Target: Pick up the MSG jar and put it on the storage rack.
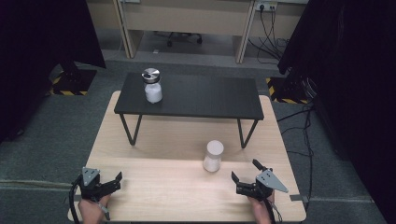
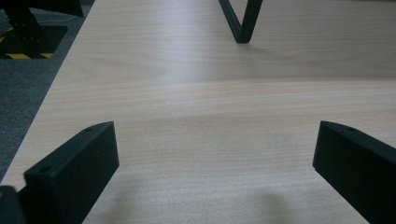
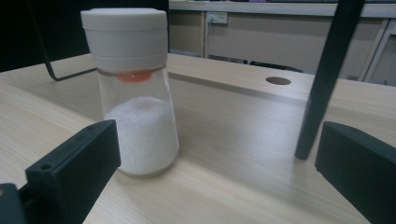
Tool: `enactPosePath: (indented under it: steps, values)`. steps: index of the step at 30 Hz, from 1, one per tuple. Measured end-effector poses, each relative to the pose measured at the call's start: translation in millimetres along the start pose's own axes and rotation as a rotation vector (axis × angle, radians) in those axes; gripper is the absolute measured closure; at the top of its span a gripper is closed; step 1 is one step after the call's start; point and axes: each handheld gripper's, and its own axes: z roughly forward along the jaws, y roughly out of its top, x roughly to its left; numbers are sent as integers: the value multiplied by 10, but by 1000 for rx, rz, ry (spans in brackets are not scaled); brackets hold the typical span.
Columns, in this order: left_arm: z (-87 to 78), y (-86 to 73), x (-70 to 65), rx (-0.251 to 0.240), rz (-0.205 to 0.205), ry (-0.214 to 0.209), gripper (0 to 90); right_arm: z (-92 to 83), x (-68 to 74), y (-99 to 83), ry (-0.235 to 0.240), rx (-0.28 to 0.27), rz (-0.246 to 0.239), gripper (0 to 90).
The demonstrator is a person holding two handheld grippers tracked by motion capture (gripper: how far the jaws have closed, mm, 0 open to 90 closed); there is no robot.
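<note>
Nothing looks grasped yet, so the work seems barely begun. The wooden table [image 1: 154,186] lies bare under both tools; the black riser shelf [image 1: 205,98] stands well beyond them. The white-capped shaker jar [image 3: 135,93] sits just ahead of the right gripper [image 1: 248,175], whose jaws are spread and empty. The left gripper [image 1: 112,179], well aside, is likewise spread over bare wood.

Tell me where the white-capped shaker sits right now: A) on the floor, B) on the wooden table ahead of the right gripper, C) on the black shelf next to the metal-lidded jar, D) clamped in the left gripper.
B: the white-capped shaker stands upright on the wooden table, just ahead of the open right gripper and apart from its jaws; the right gripper view shows it close up.
</note>
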Motion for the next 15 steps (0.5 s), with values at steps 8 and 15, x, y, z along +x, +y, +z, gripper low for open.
enactPosePath:
  steps: [8, 15]
  values:
    - [2, 1, -10, 3, 4, 3, 0, 126, 19, 42, 28, -16, -2, 3]
    - [3, 5, -35, 7, 22, 7, 0, 231, 34, 62, 61, -27, -3, 3]
